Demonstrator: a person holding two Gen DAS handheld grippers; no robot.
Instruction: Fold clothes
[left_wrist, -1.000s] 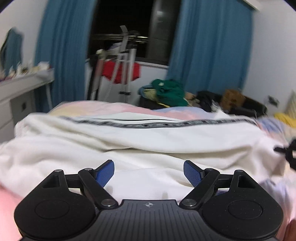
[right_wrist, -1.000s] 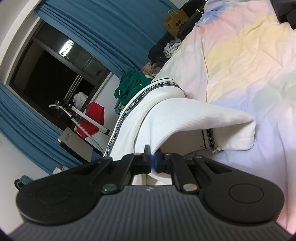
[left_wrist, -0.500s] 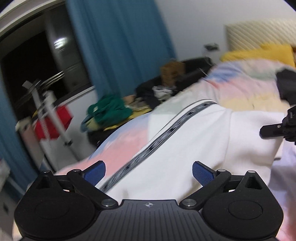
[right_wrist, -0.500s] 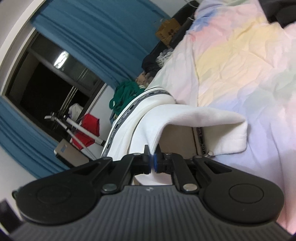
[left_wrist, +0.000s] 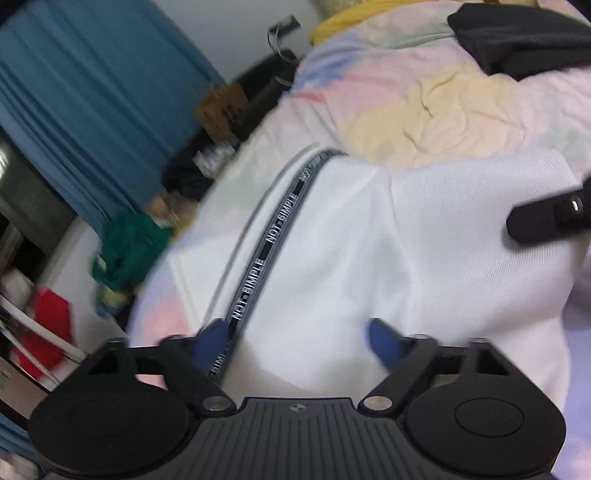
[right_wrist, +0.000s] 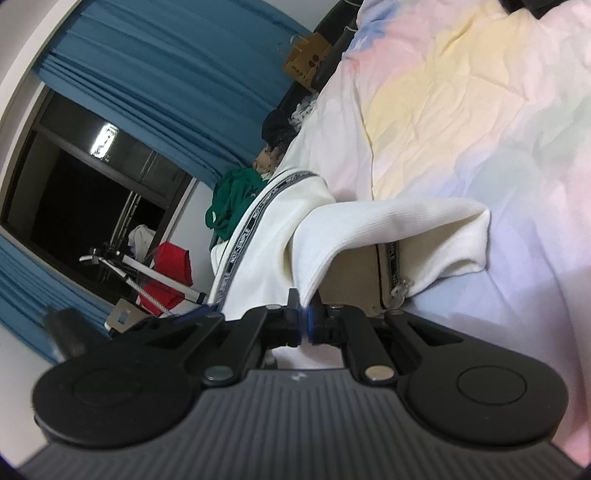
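Observation:
A white garment (left_wrist: 354, 236) with a black "NOT SIMPLE" tape stripe (left_wrist: 269, 240) lies on the pastel bed. My left gripper (left_wrist: 295, 339) is open, its blue pads spread just above the cloth beside the stripe. In the right wrist view, my right gripper (right_wrist: 303, 325) is shut on a folded edge of the white garment (right_wrist: 369, 229) and lifts it off the bed, so a flap hangs over a zipper (right_wrist: 400, 288). A black part of the right gripper (left_wrist: 546, 218) shows at the right edge of the left wrist view.
The pastel quilt (right_wrist: 480, 110) covers the bed. A black garment (left_wrist: 517, 40) lies at the far end. Beyond the bed edge are a green clothes pile (right_wrist: 232, 199), a cardboard box (right_wrist: 306, 62), a drying rack with red cloth (right_wrist: 166, 273) and blue curtains (left_wrist: 92, 110).
The left gripper has swung right and tilted down over the white garment, staying open. The right gripper has kept its hold on the cloth edge and shifted slightly.

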